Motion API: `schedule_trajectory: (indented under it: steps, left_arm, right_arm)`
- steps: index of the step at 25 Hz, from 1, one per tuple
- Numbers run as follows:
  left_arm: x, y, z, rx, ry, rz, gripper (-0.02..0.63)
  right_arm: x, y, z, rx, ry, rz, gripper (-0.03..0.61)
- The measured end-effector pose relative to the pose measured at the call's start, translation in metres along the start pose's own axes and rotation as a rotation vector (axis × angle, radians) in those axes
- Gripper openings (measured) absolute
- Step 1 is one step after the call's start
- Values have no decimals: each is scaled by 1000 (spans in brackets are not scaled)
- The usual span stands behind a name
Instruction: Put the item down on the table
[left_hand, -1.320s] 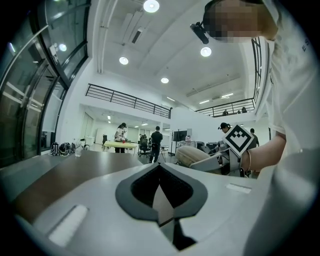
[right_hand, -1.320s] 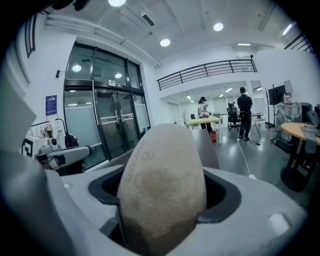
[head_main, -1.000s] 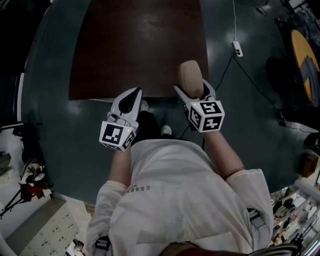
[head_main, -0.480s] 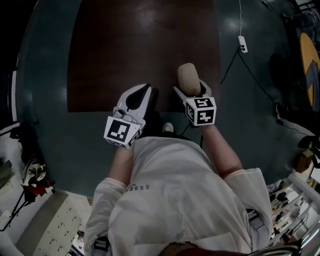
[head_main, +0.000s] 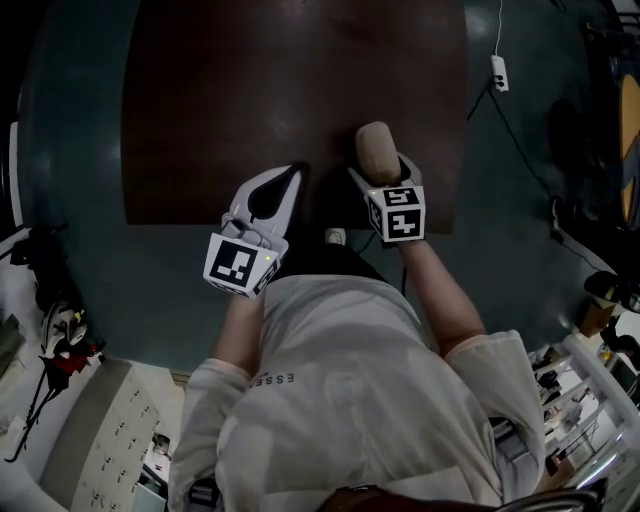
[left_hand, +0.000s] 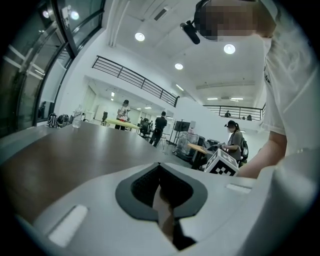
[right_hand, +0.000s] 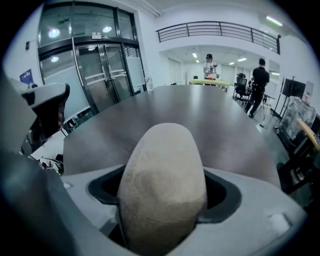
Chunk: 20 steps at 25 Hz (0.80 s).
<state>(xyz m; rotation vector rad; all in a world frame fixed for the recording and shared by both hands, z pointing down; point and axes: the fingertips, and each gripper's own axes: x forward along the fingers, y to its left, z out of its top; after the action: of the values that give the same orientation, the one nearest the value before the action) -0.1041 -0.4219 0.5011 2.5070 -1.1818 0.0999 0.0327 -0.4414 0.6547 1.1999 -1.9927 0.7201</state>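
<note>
A beige, egg-shaped item (head_main: 378, 152) (right_hand: 162, 185) stands up between the jaws of my right gripper (head_main: 379, 176) (right_hand: 162, 215), which is shut on it. It hangs over the near right part of the dark brown table (head_main: 290, 90) (right_hand: 200, 115). My left gripper (head_main: 285, 180) (left_hand: 162, 192) is beside it to the left, over the table's near edge. Its jaws are shut with nothing between them.
The table's near edge (head_main: 180, 222) runs just ahead of the person's white shirt (head_main: 340, 390). A white power strip (head_main: 500, 72) and its cable lie on the teal floor at the right. Clutter (head_main: 60, 350) sits on the floor at the left. People stand far off (right_hand: 260, 82).
Both grippers have moved forward from the table's near edge to above its surface. The right gripper still grips the beige item, and the left stays shut.
</note>
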Motion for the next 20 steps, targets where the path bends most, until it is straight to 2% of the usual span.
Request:
schedule_trajectory:
  steps: [6, 11, 16, 20]
  left_arm:
    - [1, 2, -6, -27, 7, 11, 9]
    - [-1, -2, 7, 9, -13, 22, 9]
    - [2, -14, 19, 35, -46, 8, 9]
    - [-4, -29, 40, 64, -91, 1, 9]
  right_arm:
    - [1, -3, -3, -9, -6, -31, 397]
    - [-3, 1, 2, 27, -26, 5, 399]
    - [-30, -4, 29, 42, -135, 1, 419]
    - [-79, -4, 66, 34, -300, -16, 417]
